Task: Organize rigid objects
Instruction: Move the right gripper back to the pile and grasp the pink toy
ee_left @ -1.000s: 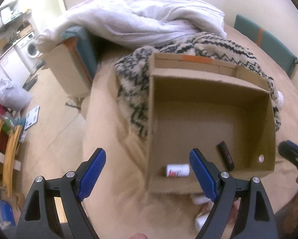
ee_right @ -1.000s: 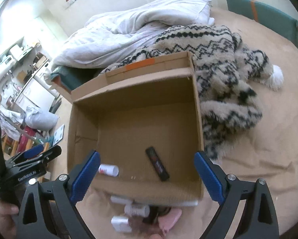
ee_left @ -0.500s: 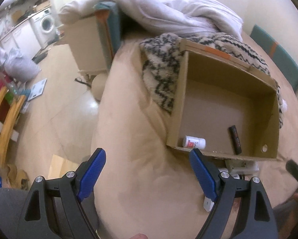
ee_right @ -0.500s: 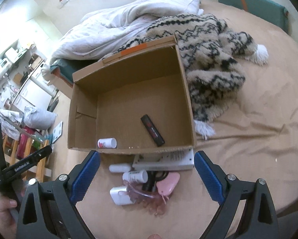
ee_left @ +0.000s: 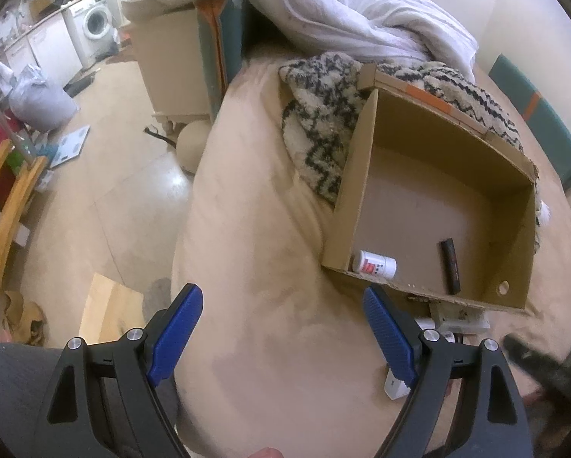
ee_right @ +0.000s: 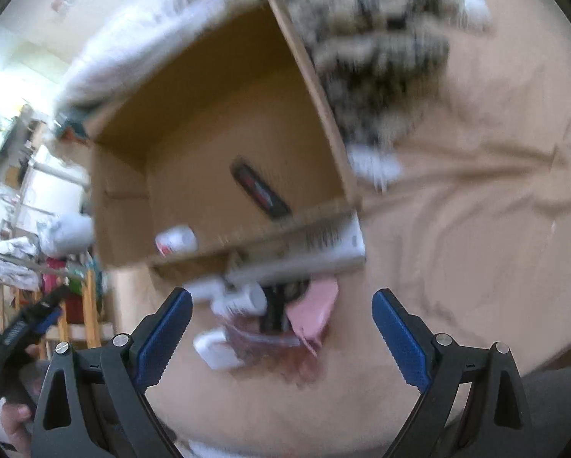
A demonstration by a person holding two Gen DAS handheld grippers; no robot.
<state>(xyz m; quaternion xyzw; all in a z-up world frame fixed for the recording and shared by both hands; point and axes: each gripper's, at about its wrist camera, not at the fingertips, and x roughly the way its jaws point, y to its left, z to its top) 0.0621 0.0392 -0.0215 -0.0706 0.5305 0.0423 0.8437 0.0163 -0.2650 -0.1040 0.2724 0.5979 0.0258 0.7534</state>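
Both hand-held grippers hang open and empty over a tan bed: the left hand-held gripper short of the cardboard box, the right hand-held gripper above a blurred heap of small items just before it; inside lie a white bottle and a black stick

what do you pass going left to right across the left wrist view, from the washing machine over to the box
washing machine → teal cushion with orange stripe → black-and-white patterned blanket → white pill bottle in the cardboard box → black stick-shaped object
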